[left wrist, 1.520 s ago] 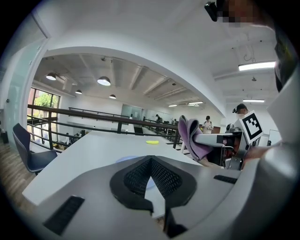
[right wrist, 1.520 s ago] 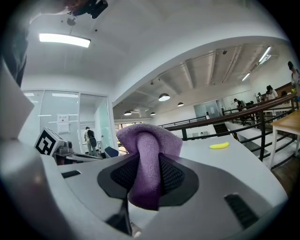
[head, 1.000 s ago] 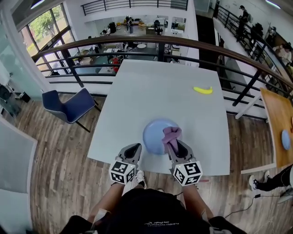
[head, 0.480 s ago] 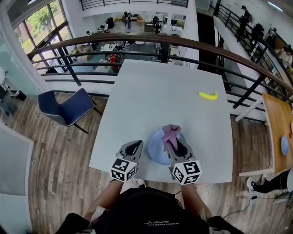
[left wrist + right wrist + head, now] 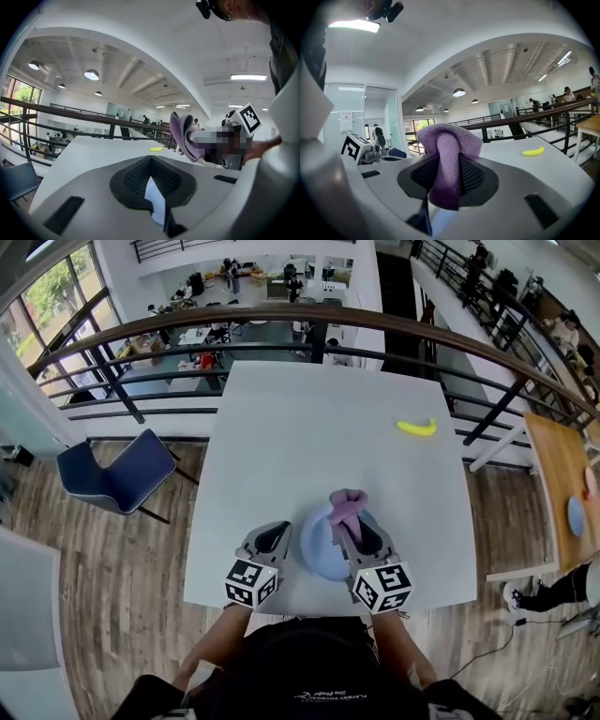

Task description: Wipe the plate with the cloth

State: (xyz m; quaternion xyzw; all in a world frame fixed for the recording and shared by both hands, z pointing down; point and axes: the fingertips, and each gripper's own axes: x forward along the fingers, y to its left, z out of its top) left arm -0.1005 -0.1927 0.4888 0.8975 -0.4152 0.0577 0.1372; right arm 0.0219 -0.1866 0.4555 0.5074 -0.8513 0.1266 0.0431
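Note:
A pale blue plate (image 5: 319, 554) lies on the white table (image 5: 309, 427) near its front edge. My right gripper (image 5: 350, 527) is over the plate's right half, shut on a purple cloth (image 5: 347, 505) that bunches out past its tips toward the plate's far rim. In the right gripper view the cloth (image 5: 447, 159) hangs folded between the dark pads (image 5: 476, 178). My left gripper (image 5: 273, 538) sits just left of the plate, jaws together with nothing in them. The left gripper view shows the cloth (image 5: 183, 133) off to the right; the plate is hidden there.
A yellow banana (image 5: 415, 427) lies far right on the table. A dark railing (image 5: 281, 320) runs behind the table. A blue chair (image 5: 112, 474) stands on the wood floor at left. A wooden table (image 5: 562, 484) stands at right.
The right gripper has carried the cloth slightly toward the plate's far rim. The left gripper has stayed beside the plate. The head camera has shifted a little.

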